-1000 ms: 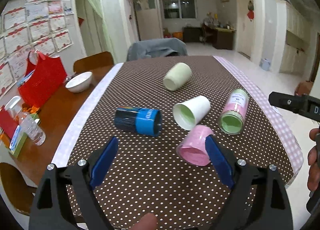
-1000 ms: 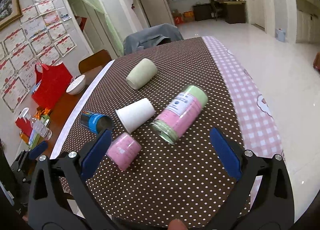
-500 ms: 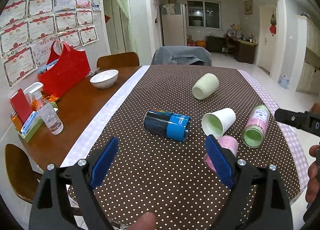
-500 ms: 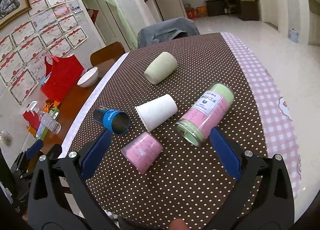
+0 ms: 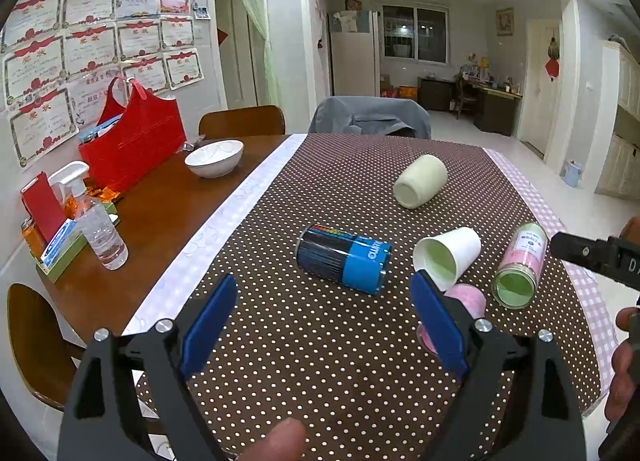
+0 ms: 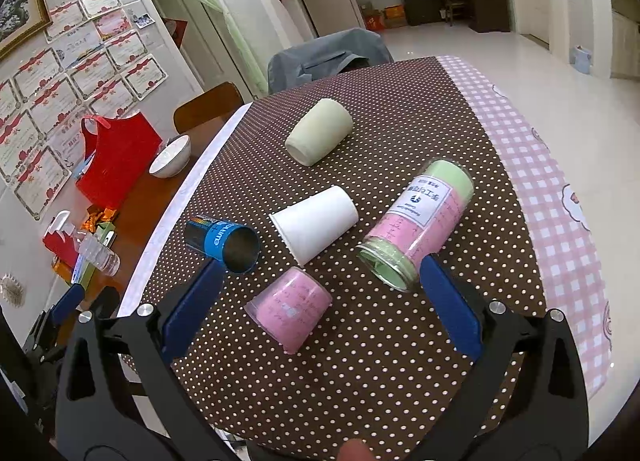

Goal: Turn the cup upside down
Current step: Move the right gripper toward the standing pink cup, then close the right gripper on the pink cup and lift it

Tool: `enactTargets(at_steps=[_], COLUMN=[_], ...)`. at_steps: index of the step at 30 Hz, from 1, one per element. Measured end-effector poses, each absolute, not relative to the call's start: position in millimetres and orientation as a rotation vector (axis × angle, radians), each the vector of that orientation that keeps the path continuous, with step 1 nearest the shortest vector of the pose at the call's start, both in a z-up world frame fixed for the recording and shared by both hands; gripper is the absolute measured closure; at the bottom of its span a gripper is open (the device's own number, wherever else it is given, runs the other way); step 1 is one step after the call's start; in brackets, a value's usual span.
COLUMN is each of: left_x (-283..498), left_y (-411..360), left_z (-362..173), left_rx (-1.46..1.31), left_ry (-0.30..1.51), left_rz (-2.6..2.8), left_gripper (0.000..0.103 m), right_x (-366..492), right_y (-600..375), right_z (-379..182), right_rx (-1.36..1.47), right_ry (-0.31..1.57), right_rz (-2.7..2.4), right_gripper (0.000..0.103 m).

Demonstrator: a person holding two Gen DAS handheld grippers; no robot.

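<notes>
Several cups lie on their sides on the brown dotted tablecloth (image 5: 320,361): a blue cup (image 5: 344,259) (image 6: 222,239), a white paper cup (image 5: 446,257) (image 6: 316,223), a small pink cup (image 5: 466,303) (image 6: 290,309), a pale green cup (image 5: 420,181) (image 6: 320,131) and a tall pink-and-green jar (image 5: 520,265) (image 6: 420,223). My left gripper (image 5: 324,321) is open and empty, above the table short of the blue cup. My right gripper (image 6: 316,309) is open and empty, above the pink cup.
On the bare wood at the left stand a white bowl (image 5: 214,159), a red bag (image 5: 132,149) and a spray bottle (image 5: 94,221). Chairs stand at the far end (image 5: 370,117) and the left (image 5: 32,345). The table's pink checked edge (image 6: 560,201) runs along the right.
Both grippers have drawn back and risen. The left view has swung left, so the blue cup is now between its fingers. The cups have not moved.
</notes>
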State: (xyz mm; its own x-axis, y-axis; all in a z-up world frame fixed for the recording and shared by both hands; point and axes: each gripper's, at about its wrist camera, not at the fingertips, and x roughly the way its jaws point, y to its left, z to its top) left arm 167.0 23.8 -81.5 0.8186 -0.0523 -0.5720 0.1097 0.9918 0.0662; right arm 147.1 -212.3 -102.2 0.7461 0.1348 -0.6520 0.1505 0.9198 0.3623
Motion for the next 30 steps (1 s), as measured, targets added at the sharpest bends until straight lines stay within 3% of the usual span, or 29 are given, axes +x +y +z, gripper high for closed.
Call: enactTargets(at_steps=[30], left_x=[167.1], left_y=[69.7], left_z=[-78.9], left_rx=[0.039], left_ry=[0.560], left_rz=[-0.020], left_gripper=[0.016], right_x=[167.0], right_y=[-182.9], right_z=[-128.1], right_rx=[0.449], right_ry=[0.874], right_rz=[-0.006], right_gripper=[0.006])
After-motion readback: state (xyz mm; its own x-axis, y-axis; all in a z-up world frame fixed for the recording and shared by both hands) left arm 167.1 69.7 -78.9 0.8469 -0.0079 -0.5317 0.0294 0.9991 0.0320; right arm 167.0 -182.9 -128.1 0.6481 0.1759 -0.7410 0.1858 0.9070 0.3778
